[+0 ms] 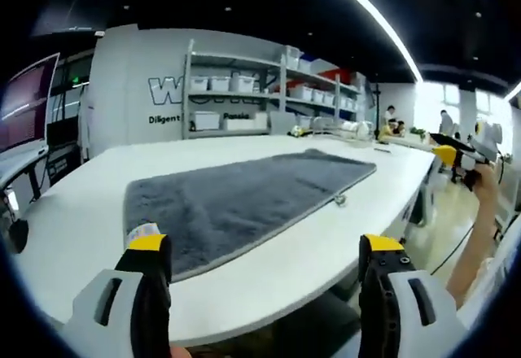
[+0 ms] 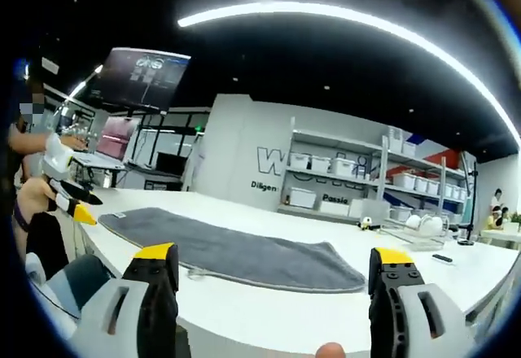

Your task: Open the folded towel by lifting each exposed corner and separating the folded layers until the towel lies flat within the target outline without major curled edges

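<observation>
A grey towel [image 1: 244, 195] lies spread out on the white table [image 1: 73, 228], with a small tag [image 1: 340, 200] at its near right edge. My left gripper [image 1: 267, 244] hovers at the table's front edge just short of the towel, open and holding nothing. Far to the right, a hand holds my right gripper [image 1: 457, 159] beyond the table's end. In the right gripper view the towel [image 2: 236, 252] stretches across the table [image 2: 407, 301]. My right gripper [image 2: 273, 254] is open and off the table's near edge. The left gripper [image 2: 69, 199] appears at far left.
Metal shelves with white bins [image 1: 244, 93] stand against a lettered wall behind the table. A dish rack [image 2: 419, 228] and small items sit on the table's far end. A monitor [image 2: 146, 69] hangs at upper left. People [image 1: 391, 118] stand in the background.
</observation>
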